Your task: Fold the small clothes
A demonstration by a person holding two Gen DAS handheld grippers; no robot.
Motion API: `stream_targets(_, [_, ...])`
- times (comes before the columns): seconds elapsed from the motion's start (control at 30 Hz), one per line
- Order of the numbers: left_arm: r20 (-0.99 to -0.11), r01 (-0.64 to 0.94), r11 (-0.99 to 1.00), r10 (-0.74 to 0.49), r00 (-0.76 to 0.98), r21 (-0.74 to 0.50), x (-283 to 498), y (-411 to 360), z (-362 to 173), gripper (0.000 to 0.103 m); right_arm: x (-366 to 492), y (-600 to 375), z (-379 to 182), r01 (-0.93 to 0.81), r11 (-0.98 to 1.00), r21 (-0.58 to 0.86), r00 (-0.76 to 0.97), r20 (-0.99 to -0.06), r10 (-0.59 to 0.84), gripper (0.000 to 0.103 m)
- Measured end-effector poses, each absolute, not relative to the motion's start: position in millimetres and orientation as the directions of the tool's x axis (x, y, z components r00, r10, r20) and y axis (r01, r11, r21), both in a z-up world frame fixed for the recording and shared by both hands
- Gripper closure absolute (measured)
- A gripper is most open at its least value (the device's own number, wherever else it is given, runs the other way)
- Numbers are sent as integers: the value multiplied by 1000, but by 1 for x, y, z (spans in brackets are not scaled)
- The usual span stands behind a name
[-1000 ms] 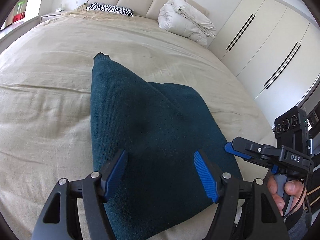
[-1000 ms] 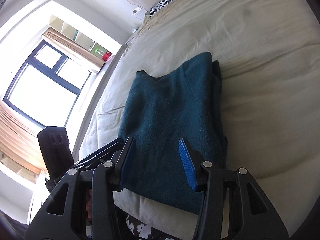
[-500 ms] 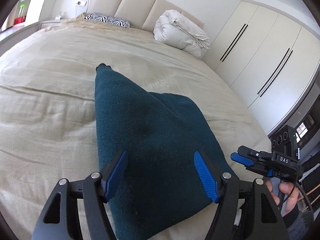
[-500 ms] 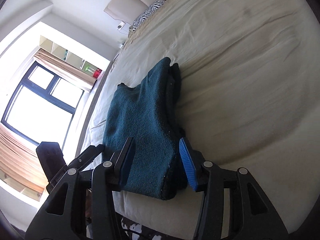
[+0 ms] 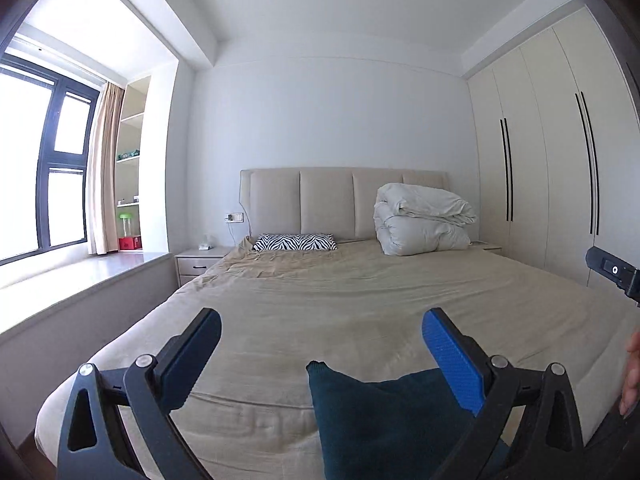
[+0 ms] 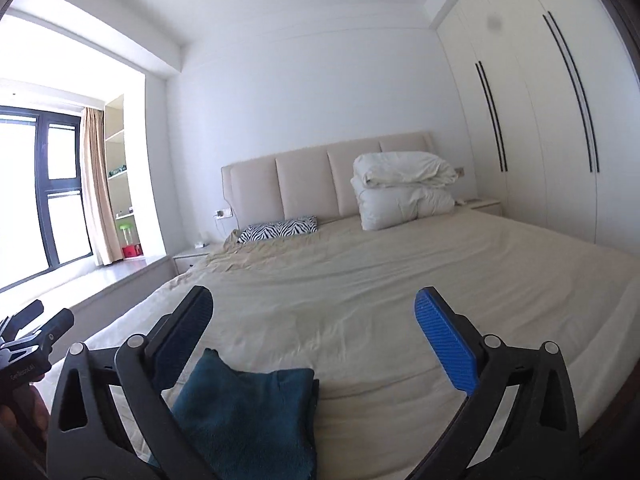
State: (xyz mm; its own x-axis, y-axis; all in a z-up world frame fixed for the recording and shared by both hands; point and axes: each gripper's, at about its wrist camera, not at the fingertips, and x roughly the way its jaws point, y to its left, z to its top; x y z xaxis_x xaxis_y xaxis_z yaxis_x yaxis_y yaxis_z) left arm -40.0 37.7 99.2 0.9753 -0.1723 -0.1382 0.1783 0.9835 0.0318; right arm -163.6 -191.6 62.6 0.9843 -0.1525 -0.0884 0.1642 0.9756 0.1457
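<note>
The big bed with its tan sheet [image 5: 320, 304] fills my view. The folded dark teal knit garment [image 6: 248, 420] lies at its near edge. My left gripper [image 5: 320, 354] and right gripper [image 6: 312, 334] are opening wide, holding nothing. I can't make out the tiny writing on the left gripper's handle.

Your left gripper [image 5: 322, 354] has black, triangle-pierced arms joined by silver screws, and ribbed bright-blue pads [image 5: 454, 364] line its fingers. Your right gripper [image 6: 314, 330] is built the same: black frame, silver screws, blue ribbed pads [image 6: 446, 344]. Small grey lettering marks the black body at the right view's left edge.
</note>
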Motion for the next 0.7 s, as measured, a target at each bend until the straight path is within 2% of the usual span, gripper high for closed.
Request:
stream_targets(0.1, [-114,234,963,-220,969,131,-50,34,117,0,-173,-178,86,199,979,52,980,-38,-197,0])
stream_targets(0.17, [-74,158,973,-148,986,166,-59,32,126,0,-182,-169,98,223,975,12,975,10,-223,0])
stream_targets(0.33, [-48,108,985,-102,994,134,-66,38,140,0,-196,-164,118,170,984,52,985,21,-171,0])
stream_targets(0.5, [-120,85,987,-68,990,139,-60,37,146,0,-202,-165,133,150,986,69,989,-11,-149,0])
stream_targets(0.7, [-200,89,991,-68,977,99,-51,35,143,0,-198,-152,135,152,988,-4,987,-56,-152,0])
